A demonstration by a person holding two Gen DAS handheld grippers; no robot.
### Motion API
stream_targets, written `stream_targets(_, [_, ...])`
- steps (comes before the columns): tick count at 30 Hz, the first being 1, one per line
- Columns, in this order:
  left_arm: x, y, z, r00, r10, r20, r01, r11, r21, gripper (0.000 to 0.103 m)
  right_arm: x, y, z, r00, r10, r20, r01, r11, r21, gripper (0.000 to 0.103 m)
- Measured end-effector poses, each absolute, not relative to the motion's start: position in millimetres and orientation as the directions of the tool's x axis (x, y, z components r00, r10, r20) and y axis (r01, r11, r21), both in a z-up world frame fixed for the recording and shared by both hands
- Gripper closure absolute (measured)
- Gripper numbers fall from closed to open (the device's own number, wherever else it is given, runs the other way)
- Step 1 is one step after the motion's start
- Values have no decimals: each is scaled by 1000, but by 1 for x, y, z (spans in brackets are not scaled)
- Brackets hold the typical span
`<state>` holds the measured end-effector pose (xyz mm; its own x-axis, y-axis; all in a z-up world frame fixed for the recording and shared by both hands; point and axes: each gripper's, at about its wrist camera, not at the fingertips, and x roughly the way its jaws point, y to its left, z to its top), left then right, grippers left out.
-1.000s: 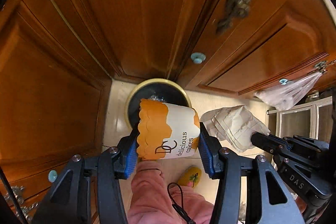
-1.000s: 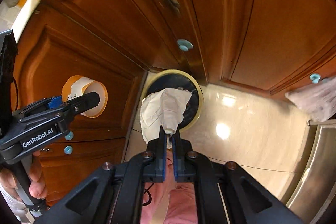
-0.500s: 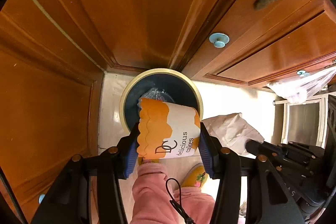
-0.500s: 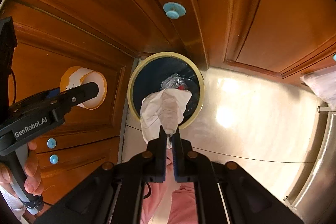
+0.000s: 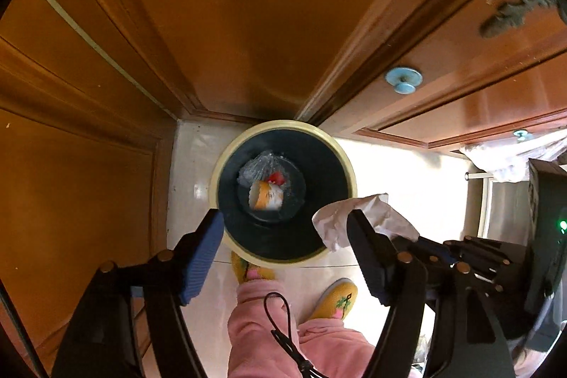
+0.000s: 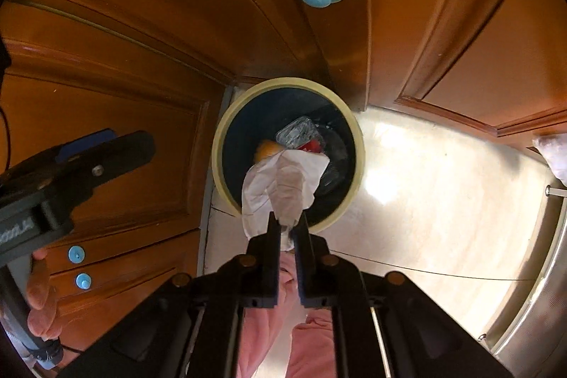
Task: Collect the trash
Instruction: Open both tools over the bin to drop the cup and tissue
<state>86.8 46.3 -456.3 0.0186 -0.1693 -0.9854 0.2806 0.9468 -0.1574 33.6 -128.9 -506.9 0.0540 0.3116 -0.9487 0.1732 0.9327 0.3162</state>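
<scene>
Looking down past both tools, we see the round dark bin with the cream-yellow rim (image 5: 345, 165) standing on the pale glossy floor in the corner of the brown wooden cabinets (image 5: 248, 23). The left gripper (image 5: 288, 229) hangs over it with its blue-padded jaws spread wide and nothing between them. At the bottom of the bin lies an orange-and-white paper cup (image 5: 266, 195) on its side, next to crinkled clear plastic (image 5: 258, 165) and something small and red that we cannot identify. We judge that part of the job done.

What is left, as far as we can tell, is the crumpled white paper bag (image 6: 283, 186). The right gripper (image 6: 287, 225) has its jaws drawn narrow on the bag's lower end, and the bag hangs above the near side of the bin's opening (not yet inside it). In our view, letting go from here should drop it in, though the near rim lies close under the bag's edge.

As for writing, we can read none on the cup at this depth. The left tool carries pale lettering in the right wrist view, too blurred to make out. Pink trousers and yellow slippers (image 5: 335, 298) show below.
</scene>
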Motion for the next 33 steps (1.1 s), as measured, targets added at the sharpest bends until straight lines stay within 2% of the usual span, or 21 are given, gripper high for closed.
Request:
stream_targets(6, [94, 57, -460, 12, -139, -990, 251, 959, -131, 33, 48, -125, -518, 20, 325, -945, 196, 926, 323, 77])
stream_targets(15, [92, 62, -435, 8, -99, -995, 241, 966, -94, 33, 49, -122, -494, 6, 330, -944, 207, 923, 324, 76])
stream_targets(27, [76, 49, -330, 77, -91, -993, 291, 955, -65, 33, 25, -119, -383, 74, 327, -942, 157, 929, 334, 76])
stream_targets(33, [72, 44, -261, 149, -135, -980, 290, 953, -87, 33, 17, -119, -304, 178, 310, -934, 76, 942, 327, 76])
